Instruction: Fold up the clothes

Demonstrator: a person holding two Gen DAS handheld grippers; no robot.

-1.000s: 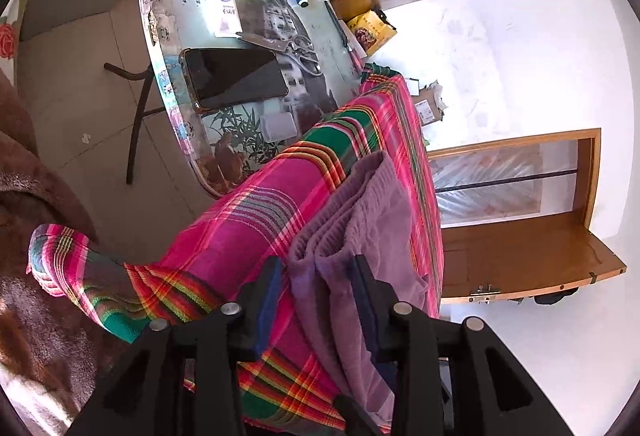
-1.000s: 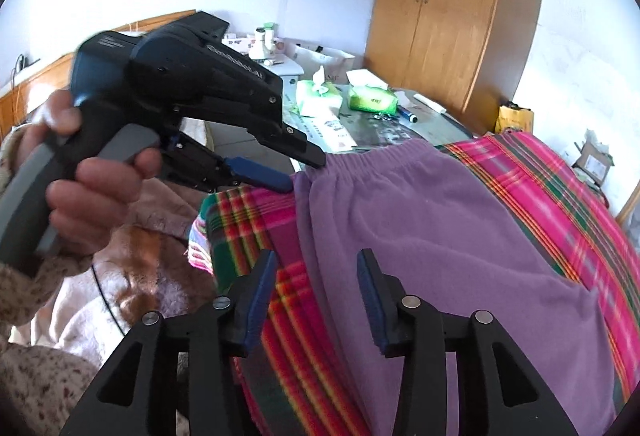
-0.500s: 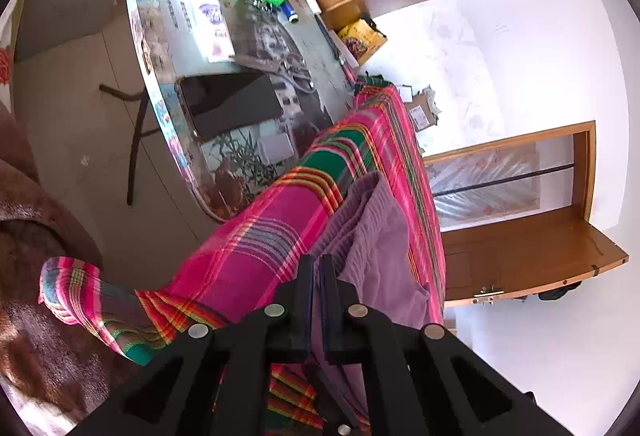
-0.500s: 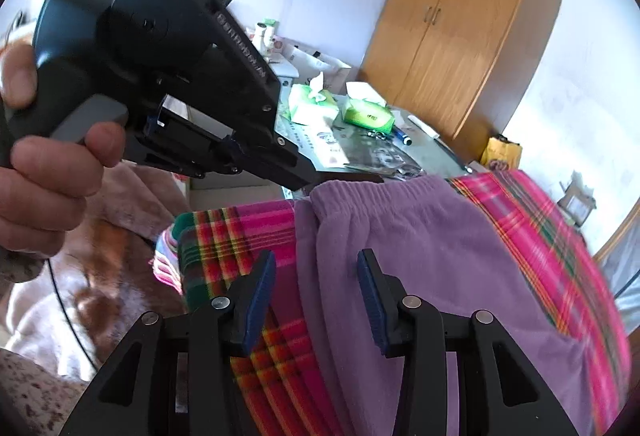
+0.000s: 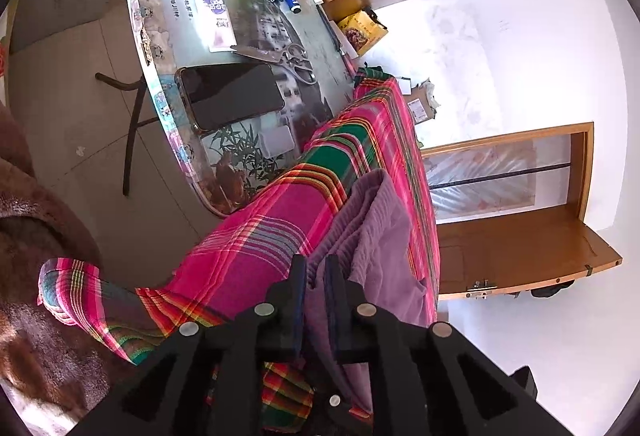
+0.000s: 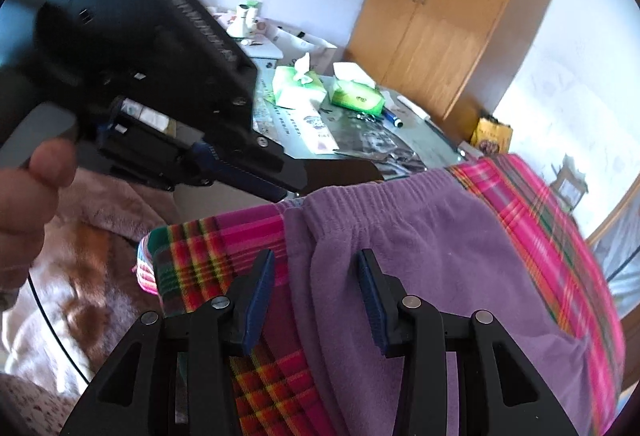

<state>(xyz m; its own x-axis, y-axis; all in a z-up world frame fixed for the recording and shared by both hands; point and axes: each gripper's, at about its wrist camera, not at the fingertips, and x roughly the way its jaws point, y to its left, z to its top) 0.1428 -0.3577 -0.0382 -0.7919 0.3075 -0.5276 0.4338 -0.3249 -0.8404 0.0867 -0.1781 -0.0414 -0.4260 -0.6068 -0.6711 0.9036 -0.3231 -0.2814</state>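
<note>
Left wrist view: the left claw [image 5: 316, 276] has its jaws opening, a fold of the purple pants [image 5: 380, 236] between its 2 pads. The pants lie on a plaid cloth [image 5: 256, 248] beside the surface [image 5: 160, 76].

Right wrist view: the right claw [image 6: 316, 284] stands apart over the pants' waistband edge, not gripping.

Garment [image 6: 420, 236] on plaid cloth [image 6: 224, 236]; table [image 5: 160, 84] behind, phone [image 5: 232, 94] on it.
</note>
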